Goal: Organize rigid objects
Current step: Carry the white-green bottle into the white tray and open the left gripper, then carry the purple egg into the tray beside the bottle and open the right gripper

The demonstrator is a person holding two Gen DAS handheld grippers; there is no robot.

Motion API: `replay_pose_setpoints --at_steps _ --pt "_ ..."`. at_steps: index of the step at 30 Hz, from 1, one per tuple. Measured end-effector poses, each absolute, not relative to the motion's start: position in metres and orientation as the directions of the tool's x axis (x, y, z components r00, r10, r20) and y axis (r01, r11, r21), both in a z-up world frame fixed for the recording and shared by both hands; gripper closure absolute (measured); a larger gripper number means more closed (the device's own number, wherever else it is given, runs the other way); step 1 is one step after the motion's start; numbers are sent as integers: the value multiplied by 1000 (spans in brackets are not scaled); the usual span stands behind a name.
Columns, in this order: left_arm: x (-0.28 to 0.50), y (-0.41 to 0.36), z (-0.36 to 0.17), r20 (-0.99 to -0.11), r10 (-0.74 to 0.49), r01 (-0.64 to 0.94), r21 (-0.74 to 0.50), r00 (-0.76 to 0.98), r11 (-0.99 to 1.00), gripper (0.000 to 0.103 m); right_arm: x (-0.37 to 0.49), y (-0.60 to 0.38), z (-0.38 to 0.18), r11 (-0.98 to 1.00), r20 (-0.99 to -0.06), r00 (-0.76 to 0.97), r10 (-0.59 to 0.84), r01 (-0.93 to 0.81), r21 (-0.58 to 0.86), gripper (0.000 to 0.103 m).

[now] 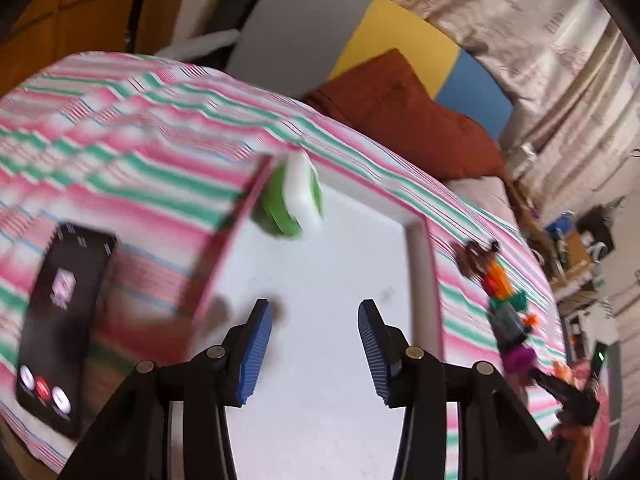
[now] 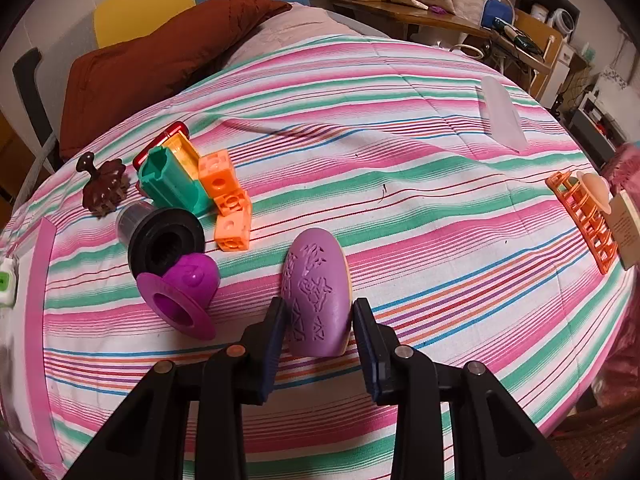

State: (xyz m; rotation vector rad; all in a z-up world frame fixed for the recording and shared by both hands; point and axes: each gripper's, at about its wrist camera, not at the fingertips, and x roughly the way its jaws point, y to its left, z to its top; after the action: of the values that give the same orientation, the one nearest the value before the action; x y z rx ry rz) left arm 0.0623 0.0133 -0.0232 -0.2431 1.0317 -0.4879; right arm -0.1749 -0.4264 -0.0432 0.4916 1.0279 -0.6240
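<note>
My left gripper (image 1: 316, 356) is open and empty above a white tray with a pink rim (image 1: 416, 224). A green and white object (image 1: 294, 202) lies in the tray's far corner; it also shows in the right wrist view (image 2: 7, 282). My right gripper (image 2: 320, 344) has its fingers on both sides of a purple embossed oval object (image 2: 316, 292) on the striped bedspread, shut on it. To its left lie a purple cup (image 2: 180, 292), a black funnel (image 2: 164, 240), orange blocks (image 2: 228, 204), a green and yellow block (image 2: 172, 176) and a brown piece (image 2: 102, 186).
A black phone (image 1: 60, 320) lies on the bedspread left of the tray. An orange rack (image 2: 584, 216) and a clear lid (image 2: 502, 116) lie at the right. A rust-brown pillow (image 2: 160, 52) is at the far end. Cluttered shelves (image 2: 540, 40) stand beyond the bed.
</note>
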Motion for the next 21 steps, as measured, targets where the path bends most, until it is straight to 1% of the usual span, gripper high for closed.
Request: replay_pose_setpoints --at_steps 3,7,12,14,15,18,21 --pt "44 9 -28 -752 -525 322 -421 399 848 58 -177 -427 -40 719 -889 398 -229 684 121 71" --pt "20 3 -29 -751 -541 395 -397 380 829 58 -179 -425 -35 721 -875 426 -228 678 142 77" --pt "8 3 -24 -735 -561 419 -404 381 813 58 -180 -423 -28 727 -854 473 -218 662 181 85" --pt "4 2 -22 -724 -573 431 -408 384 805 58 -181 -422 -26 724 -851 469 -236 670 168 95" --pt "2 0 -20 -720 -574 441 -401 389 803 58 -182 -423 -26 722 -850 469 -240 672 167 97" --pt "-2 -7 -15 -721 -569 466 -376 395 801 58 -180 -426 -32 712 -867 448 -217 681 173 97" --pt "-2 -8 -15 -713 -581 465 -392 392 794 58 -173 -427 -35 725 -869 446 -214 669 165 94"
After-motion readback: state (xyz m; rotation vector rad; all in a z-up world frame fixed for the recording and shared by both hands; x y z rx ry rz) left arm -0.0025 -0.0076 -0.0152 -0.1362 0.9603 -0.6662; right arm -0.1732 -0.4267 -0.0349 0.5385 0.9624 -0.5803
